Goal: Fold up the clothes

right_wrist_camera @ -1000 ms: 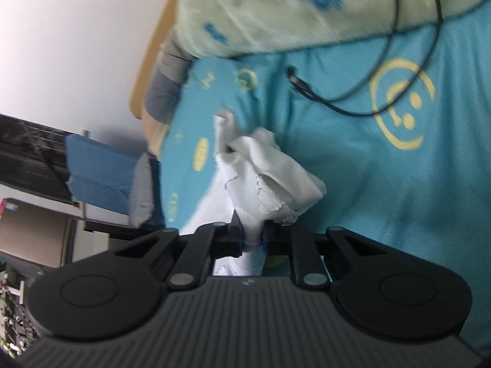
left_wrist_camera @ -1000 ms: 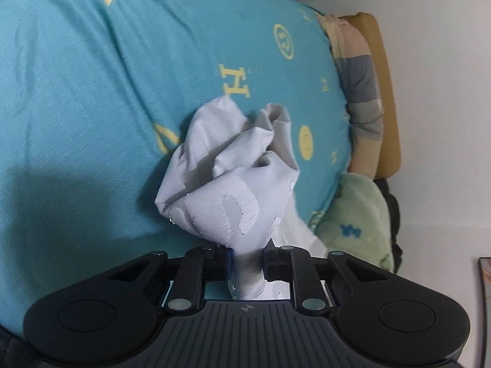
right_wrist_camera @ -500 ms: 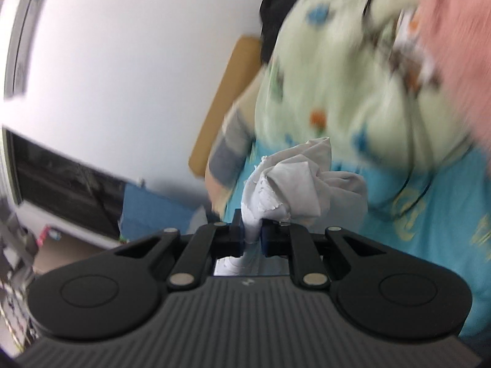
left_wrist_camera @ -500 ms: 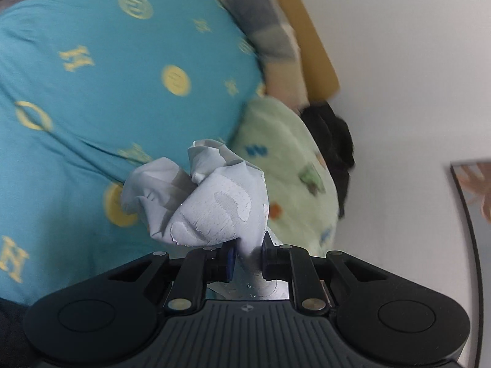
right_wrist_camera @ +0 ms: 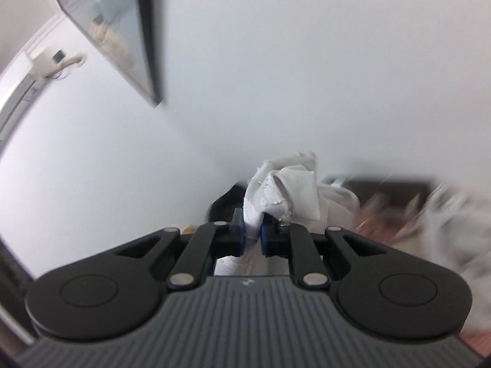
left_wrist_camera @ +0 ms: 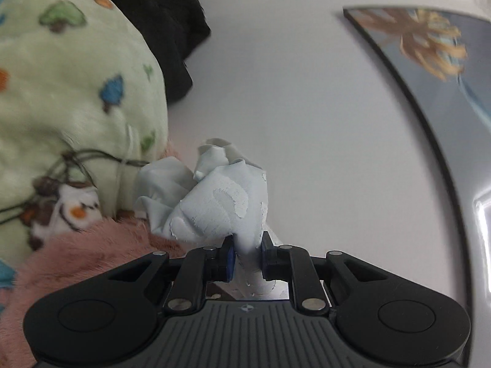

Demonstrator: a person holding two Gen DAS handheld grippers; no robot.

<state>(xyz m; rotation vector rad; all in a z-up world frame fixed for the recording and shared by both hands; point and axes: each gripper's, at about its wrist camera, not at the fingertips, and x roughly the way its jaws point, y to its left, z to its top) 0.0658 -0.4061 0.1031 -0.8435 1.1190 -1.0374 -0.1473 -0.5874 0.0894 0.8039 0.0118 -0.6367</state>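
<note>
Left gripper (left_wrist_camera: 247, 253) clamped on a bunched wad of the white garment (left_wrist_camera: 214, 202), cracked print facing the camera. Right gripper (right_wrist_camera: 252, 238) pinched tight on another bunch of the same garment (right_wrist_camera: 285, 190). Cloth is off the bed, against the white wall (left_wrist_camera: 307, 107). Left view: green fleece blanket (left_wrist_camera: 70, 92), pink fuzzy blanket (left_wrist_camera: 92, 248), framed picture (left_wrist_camera: 429, 40). Right view's lower right is motion-blurred.
</note>
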